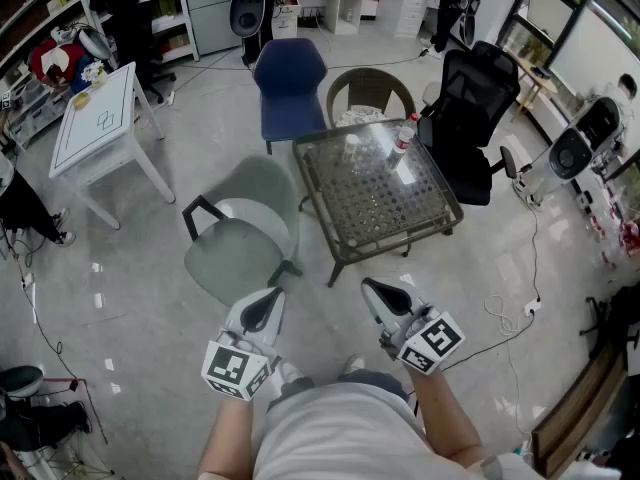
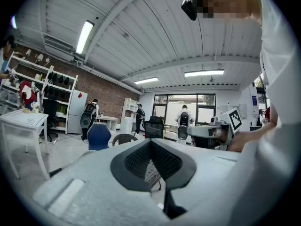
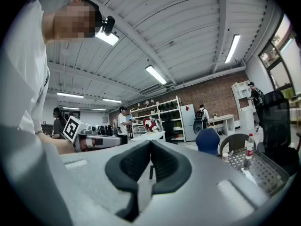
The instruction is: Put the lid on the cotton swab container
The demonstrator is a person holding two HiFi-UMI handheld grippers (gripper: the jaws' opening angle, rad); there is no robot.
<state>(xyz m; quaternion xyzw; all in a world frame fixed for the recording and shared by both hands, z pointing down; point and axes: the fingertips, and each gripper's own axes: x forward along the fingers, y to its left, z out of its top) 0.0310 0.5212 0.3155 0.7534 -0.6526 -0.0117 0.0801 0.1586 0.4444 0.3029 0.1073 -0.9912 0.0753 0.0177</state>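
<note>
Evidently unstarted: left gripper (image 1: 268, 306) and right gripper (image 1: 378, 293) both closed, empty, well short of tabletop (image 1: 372, 208); lid, container too small to spot.

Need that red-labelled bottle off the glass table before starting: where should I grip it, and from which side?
I'd grip the bottle by its straight body at the label, below the neck. It stands upright near the far right edge of the glass table, so come in level from the near side with the right gripper, whose shut fingers must open first.
</note>
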